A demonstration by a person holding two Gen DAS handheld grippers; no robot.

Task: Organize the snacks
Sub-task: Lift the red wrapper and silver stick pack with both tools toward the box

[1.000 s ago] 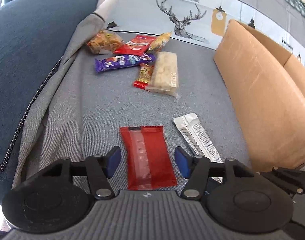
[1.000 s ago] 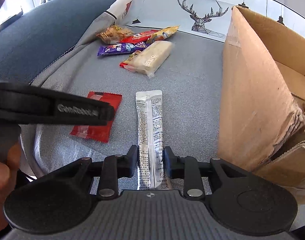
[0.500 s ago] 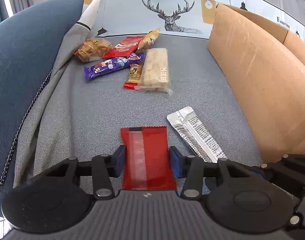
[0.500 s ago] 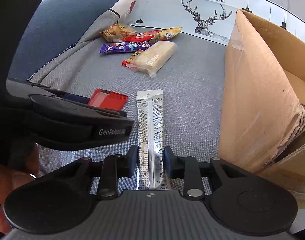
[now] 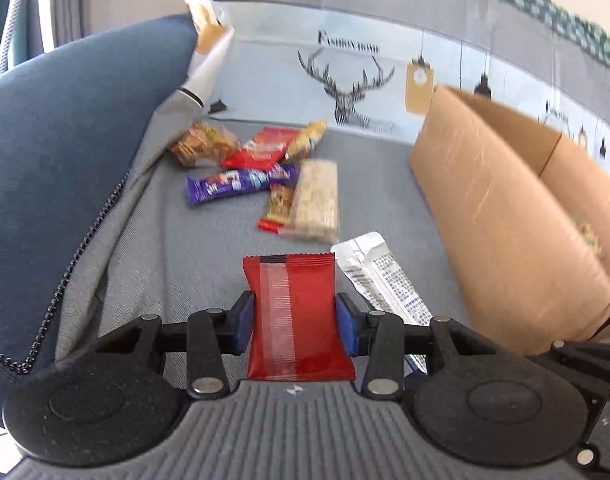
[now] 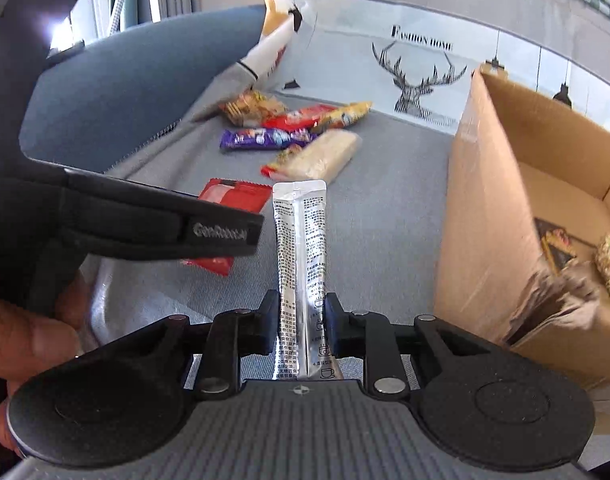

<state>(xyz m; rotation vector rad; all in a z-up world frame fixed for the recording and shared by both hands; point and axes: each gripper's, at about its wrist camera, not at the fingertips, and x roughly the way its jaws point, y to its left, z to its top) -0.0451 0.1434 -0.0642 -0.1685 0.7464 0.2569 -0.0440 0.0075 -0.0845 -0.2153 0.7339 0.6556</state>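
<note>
My left gripper [image 5: 296, 322] is shut on a red snack packet [image 5: 293, 280], its blue pads pressing both long edges. The packet is raised a little off the grey seat. My right gripper [image 6: 301, 320] has a silver sachet [image 6: 301, 240] between its black pads. Its jaws are closing, and the pads touch the sachet's sides. The sachet sticks out forward, its far end off the seat. In the left wrist view the silver sachet [image 5: 381, 276] runs beside the red packet. In the right wrist view the red packet [image 6: 229, 194] shows behind the left tool's black body [image 6: 145, 220].
An open cardboard box [image 6: 485, 200] stands on the right with snacks inside. Several loose snacks lie farther back, among them a purple bar [image 5: 241, 182] and a pale rice bar [image 5: 317, 200]. A blue cushion [image 5: 65, 160] rises at the left. A hand [image 6: 25, 340] grips the left tool.
The left jaws closed from wide apart onto the red packet and lifted it slightly. The right jaws tightened on the silver sachet and its far end rose.
</note>
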